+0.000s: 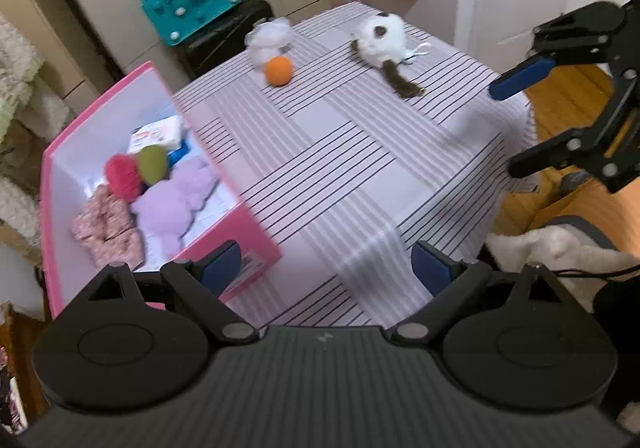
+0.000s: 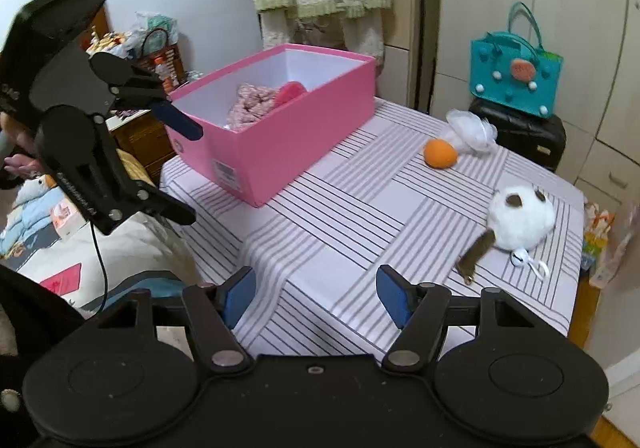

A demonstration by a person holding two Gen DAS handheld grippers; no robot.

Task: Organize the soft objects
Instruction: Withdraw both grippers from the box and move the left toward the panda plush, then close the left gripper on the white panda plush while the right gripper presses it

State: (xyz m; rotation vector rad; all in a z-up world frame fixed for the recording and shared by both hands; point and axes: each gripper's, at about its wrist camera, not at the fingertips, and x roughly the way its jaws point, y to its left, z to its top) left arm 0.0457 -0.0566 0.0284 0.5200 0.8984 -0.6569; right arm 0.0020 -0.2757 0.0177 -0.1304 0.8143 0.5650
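Left wrist view looks down on a surface (image 1: 340, 151) covered with a striped cloth. The left gripper (image 1: 328, 268) is wide open, with nothing between its blue pads, above the near edge of the surface. At the left stands a pink box (image 1: 256, 236); inside lie a purple plush toy (image 1: 176, 199), a red pompom (image 1: 122, 175), a green ball (image 1: 153, 163) and a pink flowered cloth (image 1: 106, 228). Far on the surface, an orange ball (image 1: 279, 71) touches a white fluffy thing (image 1: 269, 37), and a white plush toy (image 1: 380, 37) with a brown tail lies well apart to the right. The right gripper (image 2: 316, 298) is also open and holds nothing; in its own view it is over the near edge, with the white plush toy near it on the right.
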